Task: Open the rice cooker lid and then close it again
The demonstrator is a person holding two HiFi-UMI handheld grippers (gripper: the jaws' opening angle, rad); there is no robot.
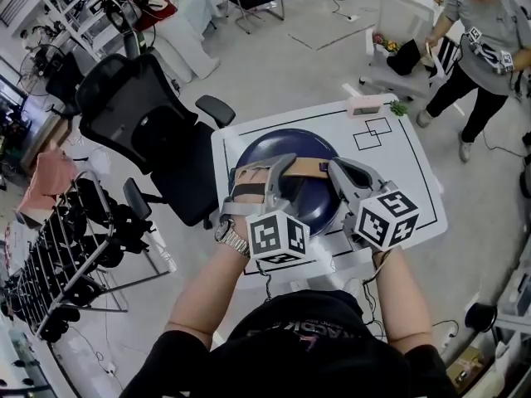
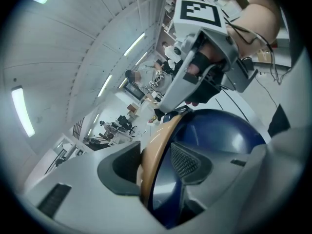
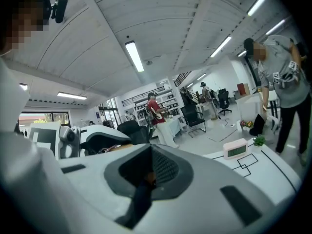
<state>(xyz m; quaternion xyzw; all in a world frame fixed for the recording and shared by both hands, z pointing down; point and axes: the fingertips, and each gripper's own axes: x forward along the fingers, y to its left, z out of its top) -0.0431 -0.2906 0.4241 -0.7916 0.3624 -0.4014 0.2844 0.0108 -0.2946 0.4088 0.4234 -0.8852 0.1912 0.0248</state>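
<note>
A pale grey floor [image 1: 290,65] spreads round the white table [image 1: 415,168], with a black office chair [image 1: 137,114] just beside it. Long strip lights [image 3: 135,56] run along the white ceiling [image 3: 161,18]

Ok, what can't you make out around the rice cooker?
- Whether the lid is latched: head view, left gripper and right gripper cover its front.
- Whether the right gripper touches anything: right gripper view, its own jaws block it.
- Digits on the clock: right gripper view, too small.
</note>
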